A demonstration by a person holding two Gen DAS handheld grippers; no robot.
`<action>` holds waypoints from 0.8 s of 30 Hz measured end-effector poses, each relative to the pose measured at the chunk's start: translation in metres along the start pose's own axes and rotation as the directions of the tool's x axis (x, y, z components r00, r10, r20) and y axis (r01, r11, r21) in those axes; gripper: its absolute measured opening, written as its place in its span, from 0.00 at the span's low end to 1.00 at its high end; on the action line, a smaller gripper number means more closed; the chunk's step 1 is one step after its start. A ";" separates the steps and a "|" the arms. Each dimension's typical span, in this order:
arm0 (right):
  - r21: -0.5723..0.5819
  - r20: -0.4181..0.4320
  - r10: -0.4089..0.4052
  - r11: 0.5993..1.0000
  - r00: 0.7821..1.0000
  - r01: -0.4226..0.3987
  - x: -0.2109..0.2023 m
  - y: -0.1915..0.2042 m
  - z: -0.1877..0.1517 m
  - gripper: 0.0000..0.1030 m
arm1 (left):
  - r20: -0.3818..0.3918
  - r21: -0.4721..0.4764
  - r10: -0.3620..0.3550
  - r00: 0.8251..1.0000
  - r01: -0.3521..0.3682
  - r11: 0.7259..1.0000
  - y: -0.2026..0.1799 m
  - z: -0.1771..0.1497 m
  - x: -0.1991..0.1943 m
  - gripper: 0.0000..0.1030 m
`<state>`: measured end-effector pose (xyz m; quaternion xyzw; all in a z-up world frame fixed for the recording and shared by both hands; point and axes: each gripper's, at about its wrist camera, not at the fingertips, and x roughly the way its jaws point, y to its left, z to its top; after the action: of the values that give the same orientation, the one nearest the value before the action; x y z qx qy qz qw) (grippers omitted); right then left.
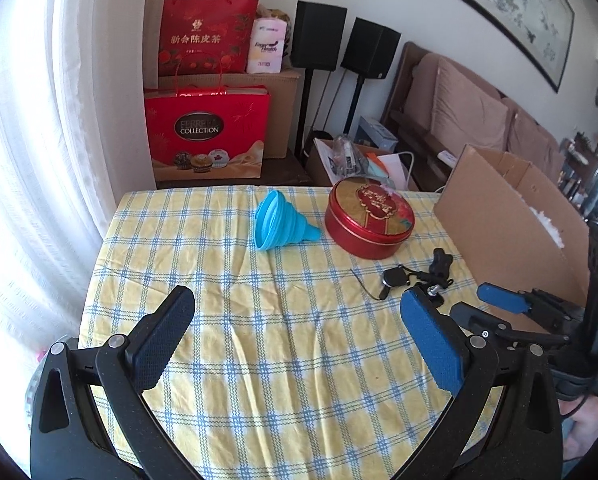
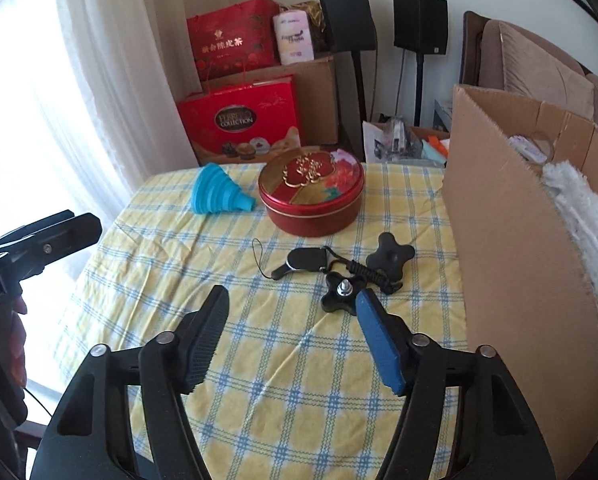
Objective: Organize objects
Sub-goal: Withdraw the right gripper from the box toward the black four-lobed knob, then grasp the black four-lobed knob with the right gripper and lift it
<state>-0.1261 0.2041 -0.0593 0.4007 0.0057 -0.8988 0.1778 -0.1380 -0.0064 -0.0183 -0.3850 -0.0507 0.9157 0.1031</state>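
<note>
A blue collapsible funnel (image 1: 281, 220) (image 2: 219, 194) lies on its side on the yellow checked tablecloth (image 1: 259, 340) (image 2: 283, 360). A round red tin (image 1: 369, 222) (image 2: 311, 196) stands right of it. Nearer lie a black whistle on a cord (image 1: 393, 278) (image 2: 303, 262) and two black star knobs (image 2: 391, 256) (image 2: 341, 294). My left gripper (image 1: 297, 320) is open and empty above the cloth. My right gripper (image 2: 293, 312) is open and empty, its right finger beside the near knob; it also shows in the left wrist view (image 1: 499, 300).
An open cardboard box (image 1: 511, 216) (image 2: 519, 220) with white fluffy stuff stands at the table's right edge. Behind the table are red gift bags (image 1: 207, 136), cartons, two black speakers (image 1: 319, 36) and a sofa. A white curtain hangs at left.
</note>
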 end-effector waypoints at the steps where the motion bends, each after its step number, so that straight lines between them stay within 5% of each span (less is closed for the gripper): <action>1: -0.004 -0.005 -0.003 1.000 1.000 0.003 0.003 0.000 0.000 0.55 | -0.001 0.003 0.007 1.000 -0.007 1.000 0.000 -0.001 0.003 1.00; 12: 0.010 -0.037 -0.029 1.000 0.999 0.029 0.036 -0.012 0.002 0.35 | -0.019 -0.004 0.015 1.000 -0.015 1.000 0.002 -0.007 0.028 1.00; 20: 0.030 -0.050 -0.036 0.999 0.998 0.038 0.052 -0.024 0.005 0.32 | -0.034 -0.006 0.013 0.999 -0.013 1.000 0.006 -0.007 0.040 1.00; 24: 0.029 -0.055 -0.048 0.998 0.997 0.049 0.058 -0.027 0.006 0.20 | -0.049 -0.007 0.007 0.999 -0.008 1.000 0.005 -0.007 0.047 1.00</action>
<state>-0.1751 0.2098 -0.1006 0.4274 0.0069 -0.8915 0.1498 -0.1658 -0.0003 -0.0571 -0.4077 -0.0500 0.9063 0.0995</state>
